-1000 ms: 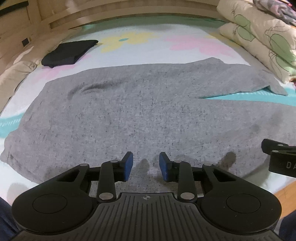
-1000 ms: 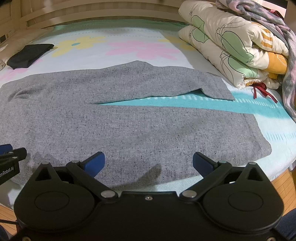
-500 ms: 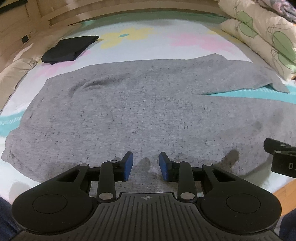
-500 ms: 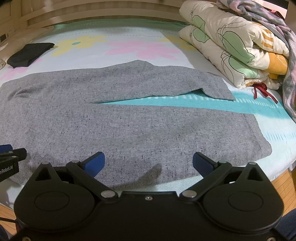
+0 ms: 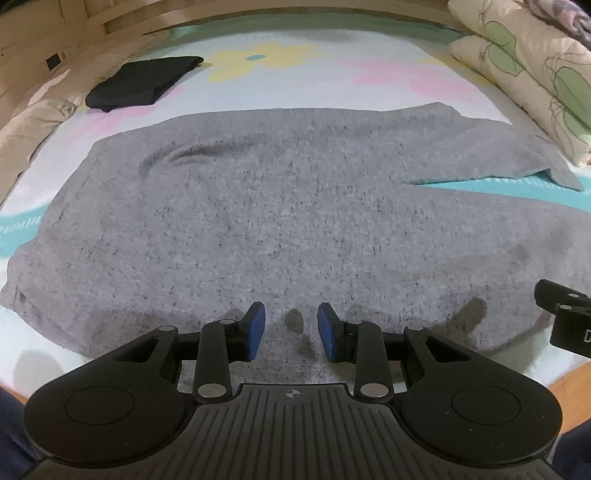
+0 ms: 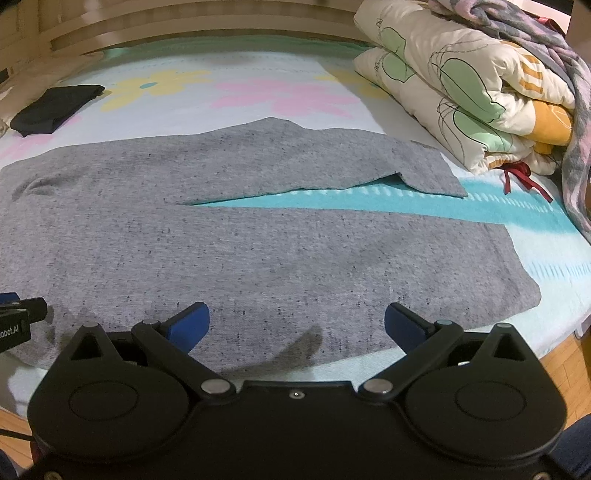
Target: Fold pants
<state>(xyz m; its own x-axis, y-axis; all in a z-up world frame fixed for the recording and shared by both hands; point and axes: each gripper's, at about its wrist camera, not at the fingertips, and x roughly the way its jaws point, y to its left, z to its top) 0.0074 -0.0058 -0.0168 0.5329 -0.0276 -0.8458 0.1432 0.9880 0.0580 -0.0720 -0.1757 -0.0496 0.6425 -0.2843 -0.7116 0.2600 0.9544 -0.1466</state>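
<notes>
Grey pants (image 5: 280, 206) lie spread flat across the bed, waist to the left, two legs to the right with a strip of teal sheet between them (image 6: 295, 236). My left gripper (image 5: 291, 330) hovers over the pants' near edge, jaws narrowly apart and empty. My right gripper (image 6: 297, 325) hovers over the near leg's edge, jaws wide open and empty. The right gripper's tip shows at the right edge of the left wrist view (image 5: 565, 314); the left gripper's tip shows at the left edge of the right wrist view (image 6: 18, 317).
A folded black garment (image 5: 140, 81) lies at the far left of the bed. Stacked floral quilts (image 6: 461, 92) sit at the far right. A wooden headboard (image 5: 258, 14) runs along the back. The wooden floor (image 6: 576, 354) shows past the bed's near edge.
The left wrist camera has shifted slightly forward and left over the pants. Both grippers keep the same opening. The pants have not moved.
</notes>
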